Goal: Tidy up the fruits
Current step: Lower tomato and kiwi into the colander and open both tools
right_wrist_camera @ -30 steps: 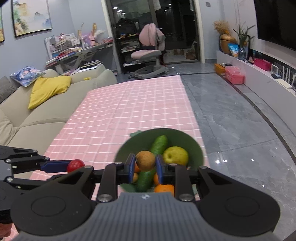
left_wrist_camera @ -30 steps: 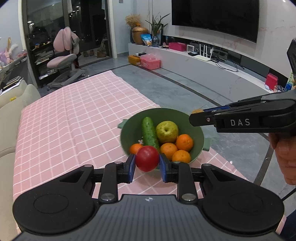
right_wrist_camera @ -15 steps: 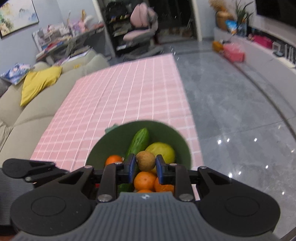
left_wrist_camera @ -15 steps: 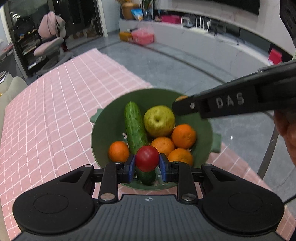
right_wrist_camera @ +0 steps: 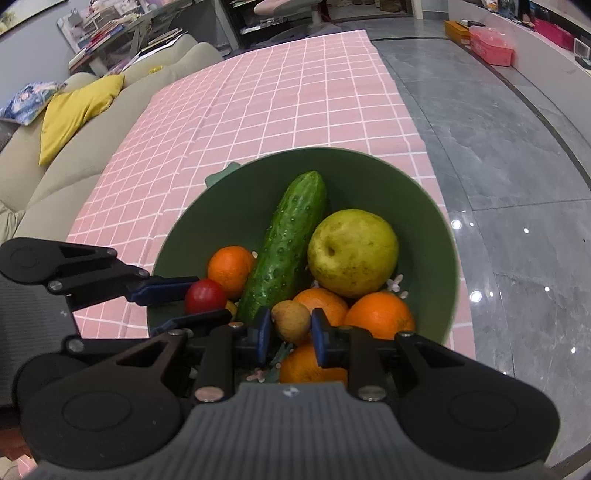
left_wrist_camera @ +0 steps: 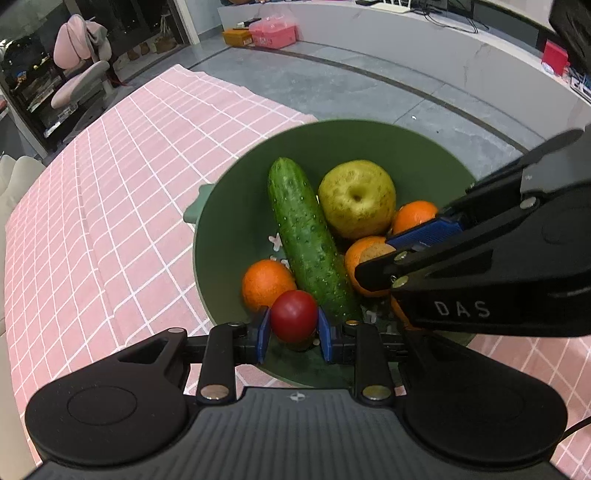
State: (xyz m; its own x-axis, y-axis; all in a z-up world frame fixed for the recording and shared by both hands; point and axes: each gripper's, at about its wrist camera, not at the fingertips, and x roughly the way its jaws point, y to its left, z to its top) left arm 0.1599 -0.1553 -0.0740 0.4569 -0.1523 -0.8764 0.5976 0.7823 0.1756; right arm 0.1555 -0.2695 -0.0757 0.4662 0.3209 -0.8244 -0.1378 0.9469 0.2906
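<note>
Holding over bowl (left_wrist_camera: 229, 229): left gripper (left_wrist_camera: 293, 330) clamped on tomato (left_wrist_camera: 294, 315), right gripper (right_wrist_camera: 291, 334) clamped on small tan fruit (right_wrist_camera: 291, 321); cucumber (right_wrist_camera: 286, 245) between oranges and pear (right_wrist_camera: 352, 253).

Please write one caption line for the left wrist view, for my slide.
Left gripper holds a red tomato over the green bowl of fruit.

We see a tabletop (right_wrist_camera: 295, 99) under a pink checked cloth, with grey polished floor tiles (right_wrist_camera: 498, 155) beside it that catch small glints of light. A beige sofa (right_wrist_camera: 66, 162) runs along the other side and carries a yellow cushion (right_wrist_camera: 74, 110). We find a pink desk chair (left_wrist_camera: 77, 62) before dark shelving, and pink storage boxes (left_wrist_camera: 273, 31) by a long white low cabinet (left_wrist_camera: 424, 48).
</note>
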